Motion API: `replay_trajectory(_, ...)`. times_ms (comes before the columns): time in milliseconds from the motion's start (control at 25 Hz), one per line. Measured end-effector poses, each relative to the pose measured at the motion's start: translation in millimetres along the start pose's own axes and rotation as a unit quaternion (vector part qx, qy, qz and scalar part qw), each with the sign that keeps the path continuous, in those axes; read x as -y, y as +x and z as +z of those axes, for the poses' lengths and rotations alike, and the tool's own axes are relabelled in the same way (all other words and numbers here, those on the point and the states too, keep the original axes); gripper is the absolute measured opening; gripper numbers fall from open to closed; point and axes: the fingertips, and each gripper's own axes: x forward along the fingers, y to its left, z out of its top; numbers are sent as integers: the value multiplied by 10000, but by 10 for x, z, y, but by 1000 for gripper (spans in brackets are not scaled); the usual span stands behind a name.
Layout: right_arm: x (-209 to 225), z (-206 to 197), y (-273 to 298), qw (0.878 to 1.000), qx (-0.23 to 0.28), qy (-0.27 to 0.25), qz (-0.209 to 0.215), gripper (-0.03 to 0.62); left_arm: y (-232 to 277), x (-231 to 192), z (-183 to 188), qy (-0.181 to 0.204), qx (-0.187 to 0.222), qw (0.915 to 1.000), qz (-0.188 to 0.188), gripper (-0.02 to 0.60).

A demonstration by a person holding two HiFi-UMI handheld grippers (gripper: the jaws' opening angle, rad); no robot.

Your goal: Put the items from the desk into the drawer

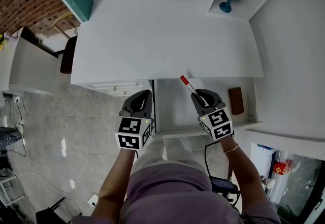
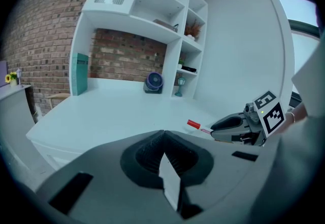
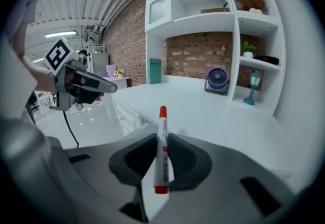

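My right gripper (image 1: 197, 96) hangs over the open drawer (image 1: 172, 112), jaws clamped on a red-capped marker (image 1: 186, 84) whose long axis points forward to the surface (image 1: 152, 30) edge; my left gripper (image 1: 144, 97), jaws together and empty, sits alongside.

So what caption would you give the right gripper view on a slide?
Right gripper shut on a red-capped marker, white desk ahead.

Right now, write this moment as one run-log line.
left tool: shut, empty | right tool: shut on red marker | drawer: open below marker
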Motion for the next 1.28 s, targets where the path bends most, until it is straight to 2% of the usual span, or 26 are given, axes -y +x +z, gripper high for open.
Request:
replay_trajectory(320,-159,-171,177,9966,-334,-550,514,74,-53,-100,-90,-185,-35,9995,259,-2)
replay_trajectory(680,-352,-315,420,9875,-636,-1044,997,74,-178,-276,-197,-424,-45,9972,619,-2)
replay_trajectory(1280,-353,-704,756,9776,-1253,-1193,1195,74,-289,-452,-333,-646,-105,9925,1034,-2)
